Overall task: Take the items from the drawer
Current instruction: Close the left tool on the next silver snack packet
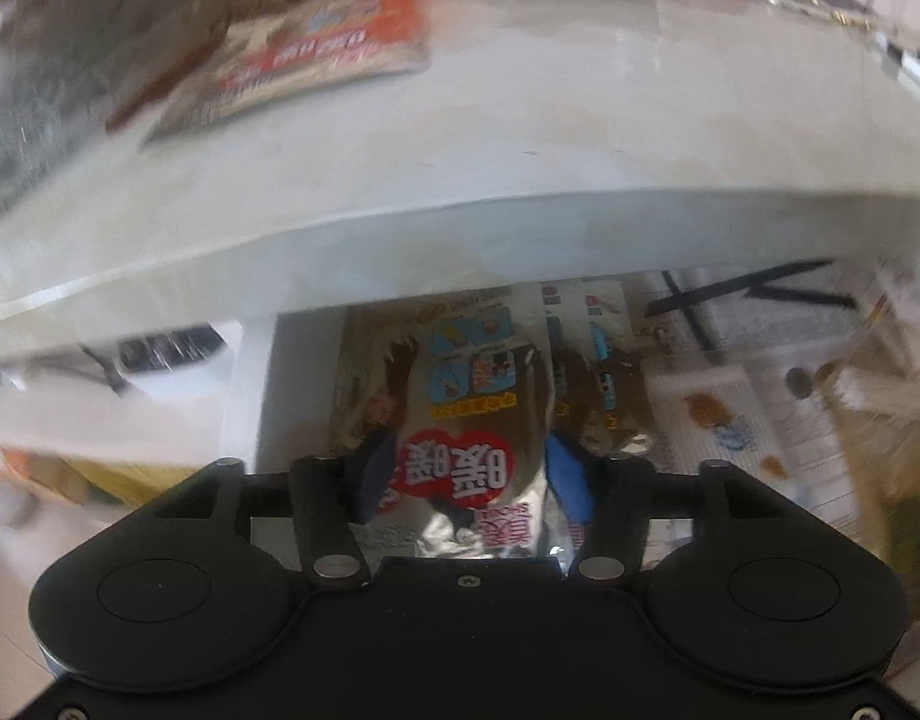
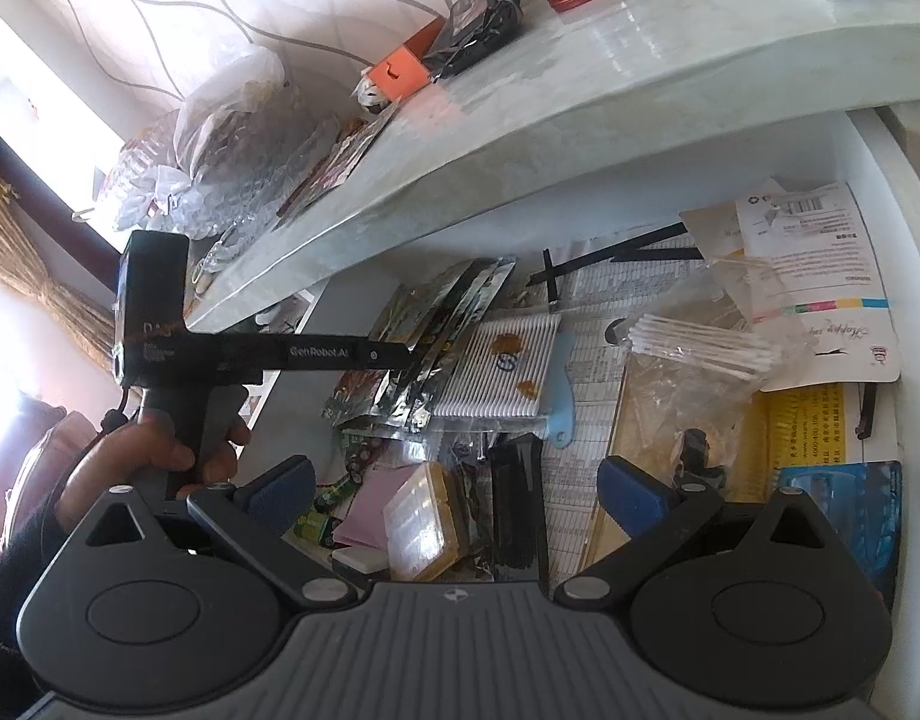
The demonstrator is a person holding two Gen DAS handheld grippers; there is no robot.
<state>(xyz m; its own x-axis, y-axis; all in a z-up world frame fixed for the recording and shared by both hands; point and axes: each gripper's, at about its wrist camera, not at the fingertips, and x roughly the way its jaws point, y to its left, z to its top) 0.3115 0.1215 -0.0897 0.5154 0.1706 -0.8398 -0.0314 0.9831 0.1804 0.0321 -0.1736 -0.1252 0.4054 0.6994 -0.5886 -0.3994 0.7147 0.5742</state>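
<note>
Blur smears packet (image 1: 469,420) print between left tool (image 1: 469,474) pads.

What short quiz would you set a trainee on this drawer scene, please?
1. True or false: the right hand-held gripper is open with nothing gripped.
2. What sits between the fingers of the left hand-held gripper? A cotton swabs, B snack packet, C phone.
3. Where does the orange box sit?
Key: 1 true; 2 B; 3 on the white tabletop, above the open drawer.
</note>
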